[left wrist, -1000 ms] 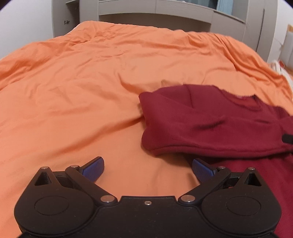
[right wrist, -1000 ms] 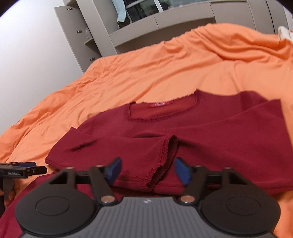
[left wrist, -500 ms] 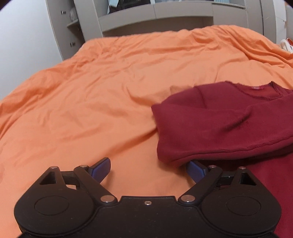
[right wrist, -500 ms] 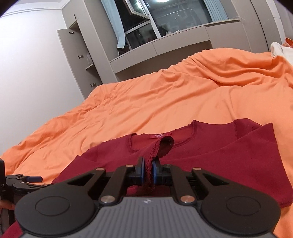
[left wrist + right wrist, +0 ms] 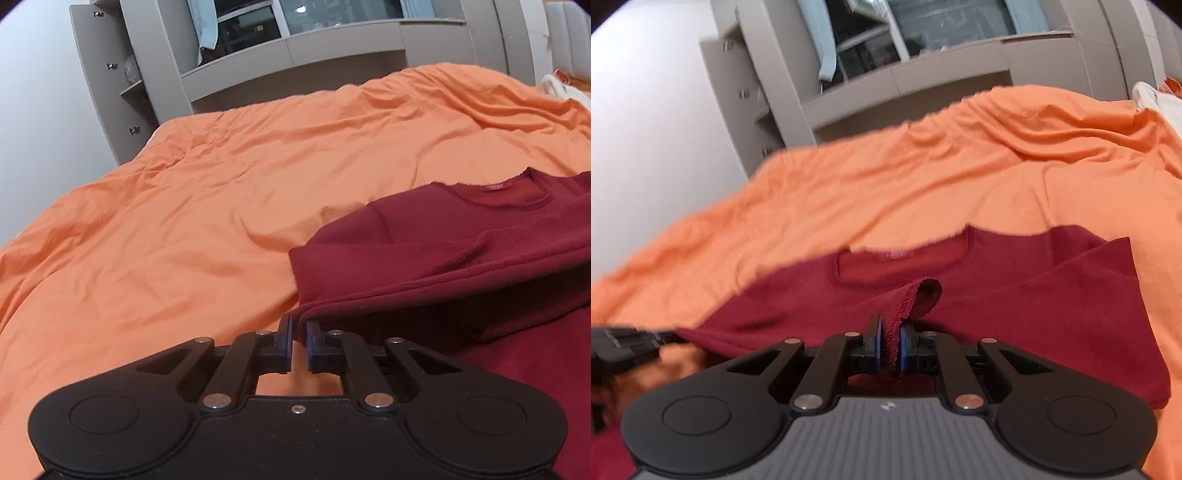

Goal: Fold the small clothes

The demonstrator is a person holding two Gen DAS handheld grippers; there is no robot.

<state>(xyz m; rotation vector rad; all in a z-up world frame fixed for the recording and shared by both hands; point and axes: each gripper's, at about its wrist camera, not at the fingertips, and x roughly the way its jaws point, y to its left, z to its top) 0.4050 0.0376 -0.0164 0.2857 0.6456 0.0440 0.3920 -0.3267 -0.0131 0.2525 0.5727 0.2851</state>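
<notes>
My right gripper [image 5: 890, 341] has its blue pads clamped on the scalloped cuff [image 5: 916, 301] of the dark red long-sleeved top [image 5: 1052, 306], with the cuff's trim running down between the jaws and its opening looping up just above them. The sleeve is lifted off the body of the top, which lies spread on the orange duvet [image 5: 923, 184], neckline and label facing the far cabinets [image 5: 923, 77].

In my left wrist view, the left gripper [image 5: 299, 345] has its jaws drawn almost together; they have just been closing. The tips sit right at the near left corner of the folded red fabric [image 5: 424, 266], touching its lower edge, but a narrow strip of orange duvet [image 5: 184, 221] shows between the pads, so I cannot tell whether any cloth is caught there.

From the right wrist view the left gripper [image 5: 624, 341] appears as a blurred dark shape at the far left edge, beside the top's left side. A white item [image 5: 561, 86] lies at the duvet's far right.
</notes>
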